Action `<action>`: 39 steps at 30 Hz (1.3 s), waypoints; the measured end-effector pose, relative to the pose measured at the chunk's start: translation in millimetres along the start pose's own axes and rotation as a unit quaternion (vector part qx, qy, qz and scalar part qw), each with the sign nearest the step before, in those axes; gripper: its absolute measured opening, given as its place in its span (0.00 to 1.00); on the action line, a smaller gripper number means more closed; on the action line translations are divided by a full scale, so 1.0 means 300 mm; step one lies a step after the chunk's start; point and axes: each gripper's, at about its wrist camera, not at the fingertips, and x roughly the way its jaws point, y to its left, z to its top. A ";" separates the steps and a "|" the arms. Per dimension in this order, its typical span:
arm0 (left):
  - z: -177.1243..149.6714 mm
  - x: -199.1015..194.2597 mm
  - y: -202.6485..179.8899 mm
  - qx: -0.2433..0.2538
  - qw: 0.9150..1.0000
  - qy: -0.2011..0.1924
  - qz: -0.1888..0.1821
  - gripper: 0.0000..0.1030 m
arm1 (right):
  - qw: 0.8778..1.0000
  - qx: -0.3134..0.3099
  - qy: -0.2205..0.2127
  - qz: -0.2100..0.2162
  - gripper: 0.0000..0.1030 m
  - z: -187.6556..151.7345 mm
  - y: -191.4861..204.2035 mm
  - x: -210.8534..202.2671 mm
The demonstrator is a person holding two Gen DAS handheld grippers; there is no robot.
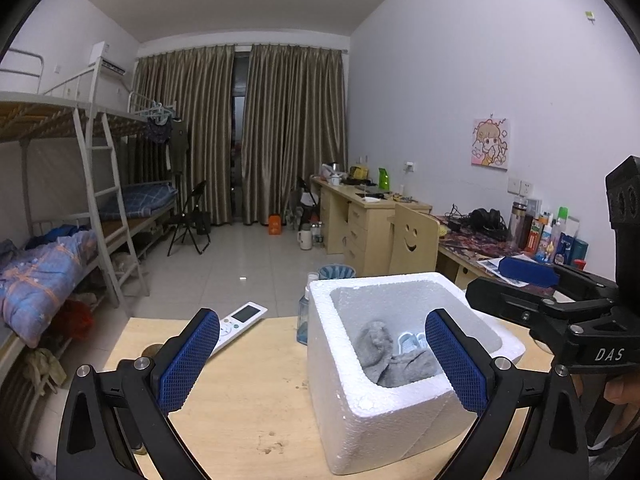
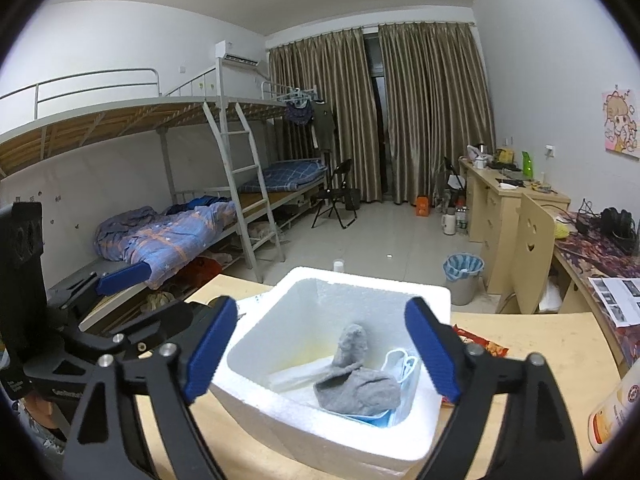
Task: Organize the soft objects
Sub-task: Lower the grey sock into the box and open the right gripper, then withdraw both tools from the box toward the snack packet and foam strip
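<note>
Box [image 2: 352, 436]: white foam, on table.
Sock [image 2: 360, 384]: grey, inside box, atop mask [image 2: 404, 372].
Left gripper [image 1: 320, 364]: jaws wide, empty, beside box.
Right gripper [image 2: 324, 352]: jaws wide, empty, above box.
Tip: likely done; lift straight clear of box.

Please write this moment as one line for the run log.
left gripper: open, empty | right gripper: open, empty | grey sock: in foam box

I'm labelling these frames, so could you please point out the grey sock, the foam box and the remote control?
grey sock [image 2: 358, 388], right wrist view, on its bunched middle.
foam box [image 2: 372, 286], right wrist view, on its far rim.
remote control [image 1: 240, 320], left wrist view, on its keypad below the screen.
</note>
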 end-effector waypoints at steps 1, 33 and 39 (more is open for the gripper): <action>-0.001 -0.001 0.000 0.001 1.000 -0.001 0.000 1.00 | 1.000 0.000 -0.002 -0.002 0.90 0.001 0.000 -0.004; -0.014 -0.221 -0.080 0.009 1.000 -0.028 0.001 1.00 | 0.999 -0.010 -0.026 -0.036 1.00 -0.027 0.048 -0.223; -0.020 -0.282 -0.113 0.014 0.999 -0.030 -0.001 1.00 | 0.999 -0.010 -0.029 -0.038 1.00 -0.045 0.062 -0.277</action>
